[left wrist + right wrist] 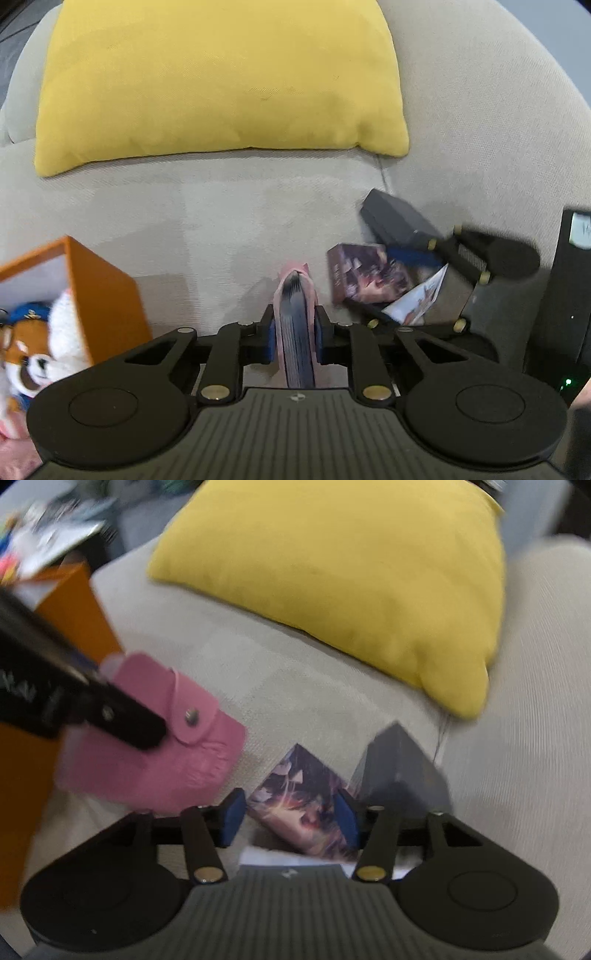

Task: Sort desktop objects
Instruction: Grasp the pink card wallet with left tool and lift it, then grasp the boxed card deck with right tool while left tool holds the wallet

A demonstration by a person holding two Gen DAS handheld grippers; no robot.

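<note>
My left gripper (pixel 295 332) is shut on a pink snap wallet (pixel 295 314), seen edge-on between the blue pads. In the right wrist view the wallet (pixel 155 746) hangs at the left above the sofa seat, with a black left finger (pixel 122 716) across its flap. My right gripper (pixel 291 819) stands open, pointing down, with a purple picture box (pixel 303 805) between its blue pads and no clear squeeze on it. In the left wrist view the right gripper (pixel 402 288) straddles that box (pixel 365 277). A dark grey box (pixel 399 771) lies right behind it.
A yellow pillow (pixel 221 81) leans on the beige sofa back (pixel 480 110). An orange box (pixel 99 288) with plush toys (pixel 40 350) stands at the left. A white leaflet (pixel 417 299) lies under the purple box. Bare seat fabric (pixel 221 221) stretches ahead of the wallet.
</note>
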